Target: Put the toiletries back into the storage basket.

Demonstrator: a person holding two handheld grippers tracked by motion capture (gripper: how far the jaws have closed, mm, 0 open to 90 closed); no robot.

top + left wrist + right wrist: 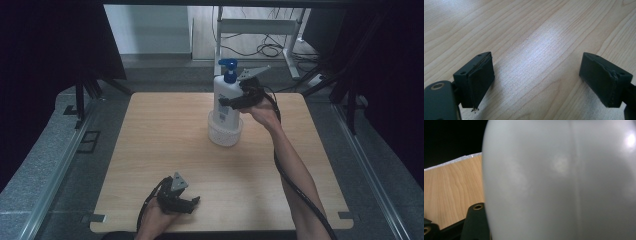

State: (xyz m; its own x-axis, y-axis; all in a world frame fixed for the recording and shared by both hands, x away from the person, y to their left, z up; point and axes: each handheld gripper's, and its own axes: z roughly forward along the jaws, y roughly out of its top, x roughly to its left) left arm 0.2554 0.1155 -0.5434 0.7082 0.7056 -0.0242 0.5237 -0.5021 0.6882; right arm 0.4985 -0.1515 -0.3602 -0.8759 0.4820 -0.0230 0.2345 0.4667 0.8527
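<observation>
Dark curtains are enclosing the workspace, and a light wooden table [165,150] is occupying its centre on a grey floor.

Right gripper [235,102]: it is reaching in from the right, and its jaws are pinching the body of the pump bottle [225,102] about midway up. In the right gripper view the bottle's white wall [564,182] is standing directly in front of the camera, so the pads themselves are hidden; the grip is judged, with some uncertainty, from the high view, where the black jaws are lying against the bottle's side.

Left gripper [192,204]: it is resting low at the near edge of the table, held in the person's left hand. In the left gripper view its jaws are standing spread well apart over bare wood [536,50], gripping nothing.

Pump bottle: it is standing upright at the far middle of the table. Its body is white and tall, and a blue pump head [229,67] is topping it. Its base is sitting inside a small white perforated basket [225,134], whose wall is ringing the bottle's lower part.
</observation>
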